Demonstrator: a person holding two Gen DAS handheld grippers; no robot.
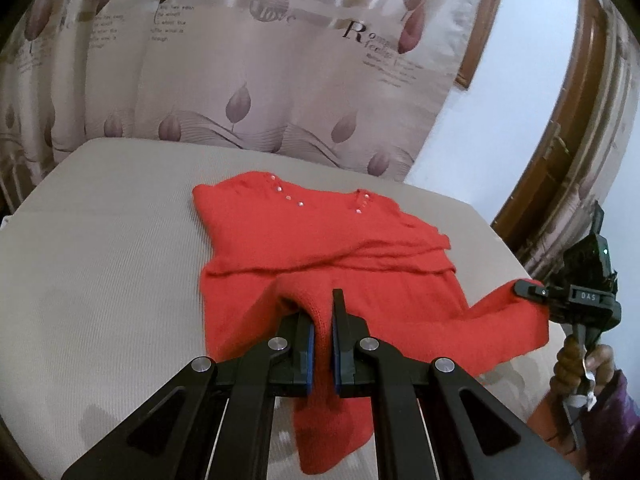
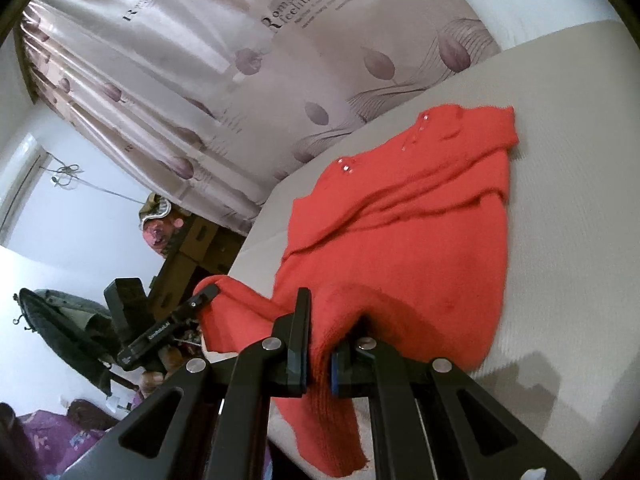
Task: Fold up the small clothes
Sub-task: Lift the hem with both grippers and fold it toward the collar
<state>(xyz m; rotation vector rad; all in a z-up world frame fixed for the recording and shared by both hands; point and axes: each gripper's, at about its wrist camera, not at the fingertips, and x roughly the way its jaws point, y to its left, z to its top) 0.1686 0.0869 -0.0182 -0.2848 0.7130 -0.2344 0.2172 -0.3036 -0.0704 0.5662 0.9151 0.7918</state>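
A red knit sweater (image 1: 320, 240) with small studs at the neckline lies on a beige padded table (image 1: 100, 260); its sleeves are folded across the body. My left gripper (image 1: 323, 312) is shut on the sweater's hem, lifting a fold of it. My right gripper (image 1: 528, 290) shows at the right edge, clamped on the other hem corner. In the right wrist view the right gripper (image 2: 320, 344) is shut on the red sweater (image 2: 400, 220), and the left gripper (image 2: 204, 294) pinches the hem at the left.
A pinkish curtain (image 1: 240, 80) with leaf print hangs behind the table (image 2: 560, 200). A wooden frame (image 1: 560, 128) stands at the right. Cardboard boxes (image 2: 200, 248) and clutter lie beyond the table's edge.
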